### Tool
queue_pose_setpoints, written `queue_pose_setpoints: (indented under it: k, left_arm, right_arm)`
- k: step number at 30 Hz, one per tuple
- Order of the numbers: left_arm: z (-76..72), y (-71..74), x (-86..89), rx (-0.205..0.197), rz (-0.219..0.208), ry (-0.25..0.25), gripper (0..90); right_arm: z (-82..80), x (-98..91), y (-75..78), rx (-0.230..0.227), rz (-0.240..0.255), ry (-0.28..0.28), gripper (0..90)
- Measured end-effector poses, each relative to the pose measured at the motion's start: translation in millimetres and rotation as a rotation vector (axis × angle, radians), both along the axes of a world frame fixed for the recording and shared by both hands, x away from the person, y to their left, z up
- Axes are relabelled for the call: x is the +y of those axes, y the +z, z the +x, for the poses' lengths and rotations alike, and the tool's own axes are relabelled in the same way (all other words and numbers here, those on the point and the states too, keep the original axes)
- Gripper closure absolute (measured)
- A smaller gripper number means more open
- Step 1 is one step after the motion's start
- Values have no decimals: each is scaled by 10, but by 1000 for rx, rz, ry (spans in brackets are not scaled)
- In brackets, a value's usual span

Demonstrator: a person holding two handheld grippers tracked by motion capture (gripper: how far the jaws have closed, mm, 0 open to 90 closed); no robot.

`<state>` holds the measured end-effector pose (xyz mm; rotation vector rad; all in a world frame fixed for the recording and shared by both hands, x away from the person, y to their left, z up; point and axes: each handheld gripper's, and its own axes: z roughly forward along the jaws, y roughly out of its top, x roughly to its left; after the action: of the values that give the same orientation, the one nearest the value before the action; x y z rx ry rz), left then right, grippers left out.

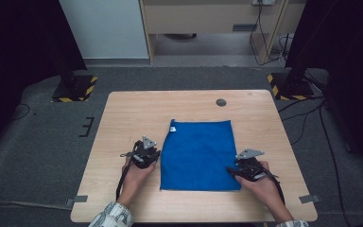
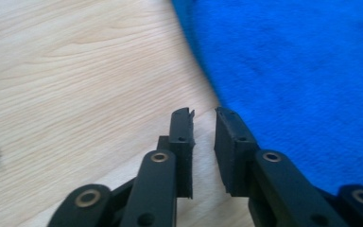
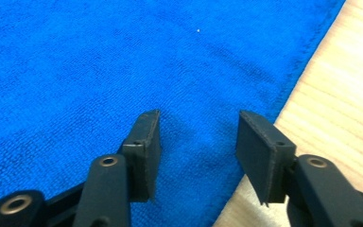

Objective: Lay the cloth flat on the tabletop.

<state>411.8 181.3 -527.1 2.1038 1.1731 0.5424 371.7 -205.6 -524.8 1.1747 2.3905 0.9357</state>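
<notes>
The blue cloth (image 1: 198,153) at frame centre looks soft, light and limp; its edges suit pinching. The left gripper (image 2: 203,113) is slightly open and the right gripper (image 3: 198,116) wider, both empty.

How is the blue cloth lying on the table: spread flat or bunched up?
Spread flat. The blue cloth lies as a smooth rectangle on the table, its edges straight, with no bunching visible.

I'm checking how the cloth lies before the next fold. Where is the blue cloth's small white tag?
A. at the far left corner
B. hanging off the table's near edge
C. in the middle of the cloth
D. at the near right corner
A: in the high view the white tag sits at the far left corner of the blue cloth.
</notes>
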Motion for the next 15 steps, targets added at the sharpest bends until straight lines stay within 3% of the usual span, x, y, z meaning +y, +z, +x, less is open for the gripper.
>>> queue_pose_setpoints:
  k: [4,10,12,15]
  left_arm:
    - [15,25,25,-16,-20,12,715]
    - [-7,112,4,-75,-62,5,610]
    - [8,125,-26,-84,-70,7,532]
    - [99,134,-88,-96,-48,5,469]
  right_arm:
    - [-40,18,0,4,4,-2,483]
    - [-85,57,3,3,-2,1,482]
    - [-76,55,1,1,-4,6,449]
    - [-41,58,-15,-21,-3,7,358]
